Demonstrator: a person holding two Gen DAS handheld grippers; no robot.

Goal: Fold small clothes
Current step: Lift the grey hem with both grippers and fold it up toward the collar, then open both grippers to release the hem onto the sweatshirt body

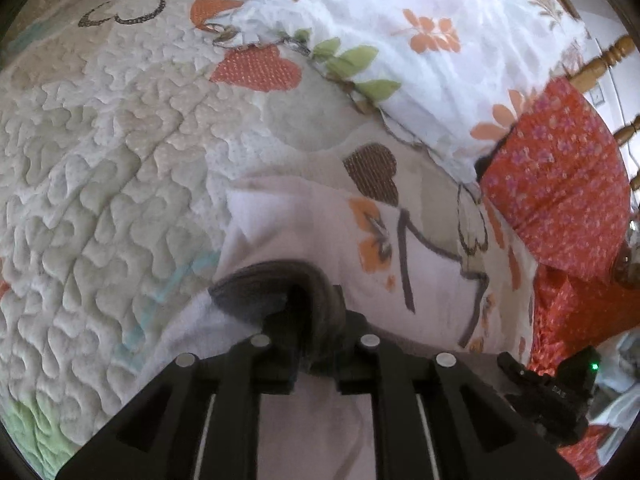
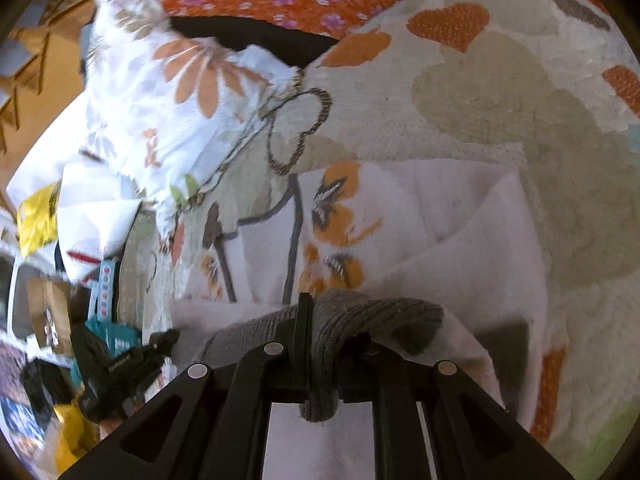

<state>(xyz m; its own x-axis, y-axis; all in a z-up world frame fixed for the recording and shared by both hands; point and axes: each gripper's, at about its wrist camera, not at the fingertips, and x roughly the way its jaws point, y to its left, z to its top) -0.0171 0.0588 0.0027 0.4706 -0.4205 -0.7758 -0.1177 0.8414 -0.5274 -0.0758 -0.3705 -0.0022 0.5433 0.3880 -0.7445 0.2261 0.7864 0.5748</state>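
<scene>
A small white garment (image 1: 312, 232) with orange flowers and grey lines lies partly doubled over on the quilted bedspread (image 1: 100, 160). Its grey ribbed band (image 1: 260, 284) is pinched in my left gripper (image 1: 308, 320), which is shut on it. In the right wrist view the same garment (image 2: 460, 220) spreads ahead, a white flap folded across it. My right gripper (image 2: 324, 332) is shut on the grey ribbed band (image 2: 380, 316), and a loop of the band hangs down between the fingers.
A white floral pillow (image 1: 420, 40) and a red flowered cloth (image 1: 560, 184) lie beyond the garment, before a wooden bed frame (image 1: 600, 60). In the right wrist view, a yellow bag (image 2: 36, 216) and other clutter sit past the bed's left edge.
</scene>
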